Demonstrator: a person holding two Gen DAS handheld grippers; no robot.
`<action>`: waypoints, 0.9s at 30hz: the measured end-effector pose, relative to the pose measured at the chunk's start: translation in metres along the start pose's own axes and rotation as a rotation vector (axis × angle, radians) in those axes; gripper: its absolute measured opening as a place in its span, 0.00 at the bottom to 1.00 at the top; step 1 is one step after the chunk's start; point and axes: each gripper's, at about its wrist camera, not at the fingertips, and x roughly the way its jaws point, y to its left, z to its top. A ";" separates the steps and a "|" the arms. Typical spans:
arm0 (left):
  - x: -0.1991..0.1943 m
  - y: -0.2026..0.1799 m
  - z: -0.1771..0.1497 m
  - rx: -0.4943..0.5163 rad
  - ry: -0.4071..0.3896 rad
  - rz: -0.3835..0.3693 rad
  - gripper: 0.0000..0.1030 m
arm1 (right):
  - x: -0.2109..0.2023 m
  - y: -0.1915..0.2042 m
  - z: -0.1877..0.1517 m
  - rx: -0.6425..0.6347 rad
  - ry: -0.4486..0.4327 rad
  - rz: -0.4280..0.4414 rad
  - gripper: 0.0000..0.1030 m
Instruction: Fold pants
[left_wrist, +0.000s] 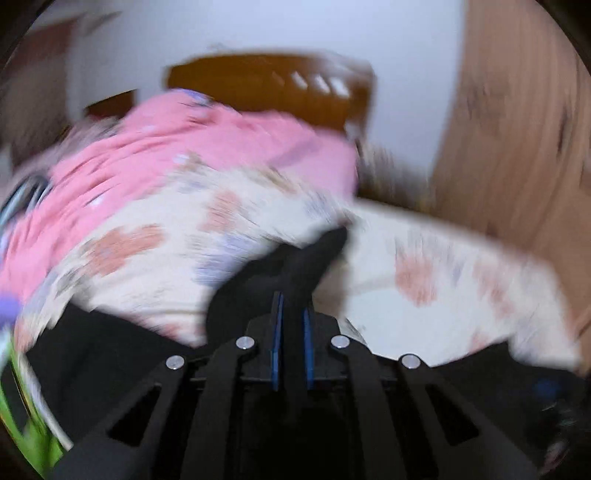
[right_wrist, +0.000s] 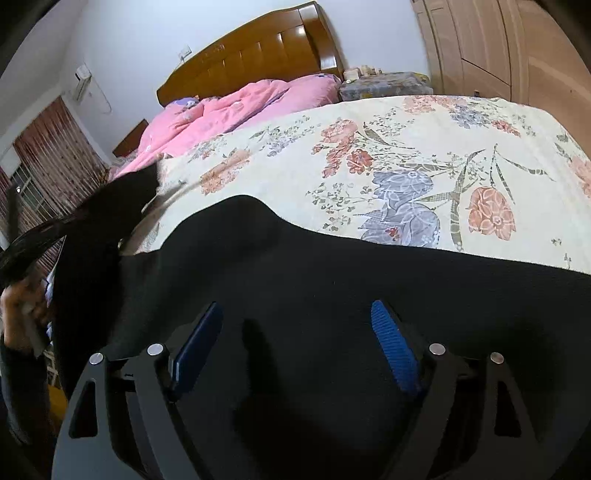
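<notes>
Black pants (right_wrist: 332, 280) lie across the near edge of a floral bedspread (right_wrist: 424, 147), whose far half stays bare up to the pink quilt (right_wrist: 229, 107) and wooden headboard (right_wrist: 258, 55). Right gripper (right_wrist: 299, 343): jaws wide apart above the cloth. Left gripper (left_wrist: 293, 314): pads together, clamped on a raised fold of the pants. The left view is motion-blurred; a hand (right_wrist: 22, 314) is cut off at the frame edge.

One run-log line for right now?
left tool: shut on black pants | right tool: open over pants | pants on floral bedspread
</notes>
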 end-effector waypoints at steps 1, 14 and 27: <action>-0.023 0.025 -0.006 -0.068 -0.037 -0.003 0.08 | 0.000 0.000 0.000 -0.001 0.000 -0.002 0.78; -0.083 0.194 -0.151 -0.232 0.008 0.148 0.65 | 0.003 0.004 0.000 -0.016 0.005 -0.024 0.78; -0.023 0.056 -0.135 0.625 0.188 -0.038 0.75 | 0.005 0.006 0.001 -0.027 0.010 -0.038 0.79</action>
